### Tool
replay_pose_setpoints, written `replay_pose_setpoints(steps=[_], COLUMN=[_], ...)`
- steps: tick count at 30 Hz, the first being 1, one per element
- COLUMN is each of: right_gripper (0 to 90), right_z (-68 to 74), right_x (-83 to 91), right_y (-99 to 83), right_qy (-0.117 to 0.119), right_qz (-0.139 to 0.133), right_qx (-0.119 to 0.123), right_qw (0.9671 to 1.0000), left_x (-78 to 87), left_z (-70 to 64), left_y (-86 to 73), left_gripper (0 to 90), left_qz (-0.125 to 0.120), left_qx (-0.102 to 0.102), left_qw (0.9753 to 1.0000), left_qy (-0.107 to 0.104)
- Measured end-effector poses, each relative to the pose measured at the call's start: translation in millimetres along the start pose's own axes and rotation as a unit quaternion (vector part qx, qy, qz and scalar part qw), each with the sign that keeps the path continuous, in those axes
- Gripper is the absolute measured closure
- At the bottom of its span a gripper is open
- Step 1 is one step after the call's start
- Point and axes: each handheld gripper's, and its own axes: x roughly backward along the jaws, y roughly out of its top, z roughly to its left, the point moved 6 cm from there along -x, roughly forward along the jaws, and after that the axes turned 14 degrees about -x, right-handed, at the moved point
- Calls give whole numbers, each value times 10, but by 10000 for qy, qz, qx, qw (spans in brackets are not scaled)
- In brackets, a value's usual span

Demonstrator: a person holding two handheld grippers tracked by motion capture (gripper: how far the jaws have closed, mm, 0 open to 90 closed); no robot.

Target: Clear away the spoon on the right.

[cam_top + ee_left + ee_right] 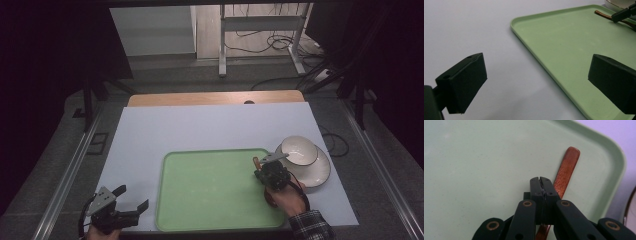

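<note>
Right tongs (541,180) pressed together with no gap, sitting right over a brown wooden spoon (566,170) – can't tell if the handle is pinched or just beneath. Spoon lies inside the green tray (210,200) along its right edge. Left tongs (134,197) spread wide, nothing between them, over the bare worktop (200,125) just left of the tray – white bowl (299,150) on a plate (320,175) beside the tray's right rim
</note>
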Motion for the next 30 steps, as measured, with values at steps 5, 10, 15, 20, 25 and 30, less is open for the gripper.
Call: replay_pose_setpoints(steps=[5, 10, 15, 20, 25, 30], right_gripper=[897, 897, 897, 897, 896, 873], right_z=[-46, -87, -119, -144, -147, -107], right_x=[9, 20, 30, 29, 27, 47], right_y=[1, 4, 1, -1, 1, 11], right_qy=[-27, -65, -98, -130, -127, -50], right_qz=[-11, -27, -43, -36, -37, -71], right_qx=[-65, -109, -161, -189, -196, -150], right_qw=[10000, 9999, 9998, 9997, 9997, 9998], left_x=[1, 1, 3, 2, 3, 3], left_z=[2, 1, 2, 1, 1, 1], left_y=[0, -1, -1, -1, 0, 2], left_gripper=[14, 14, 14, 14, 14, 14], left_qz=[-7, -2, -8, -4, -5, -13], left_qx=[13, 8, 12, 8, 5, 12], left_qw=[10000, 10000, 10000, 10000, 10000, 10000], left_qy=[-6, -4, -3, -5, -4, 1])
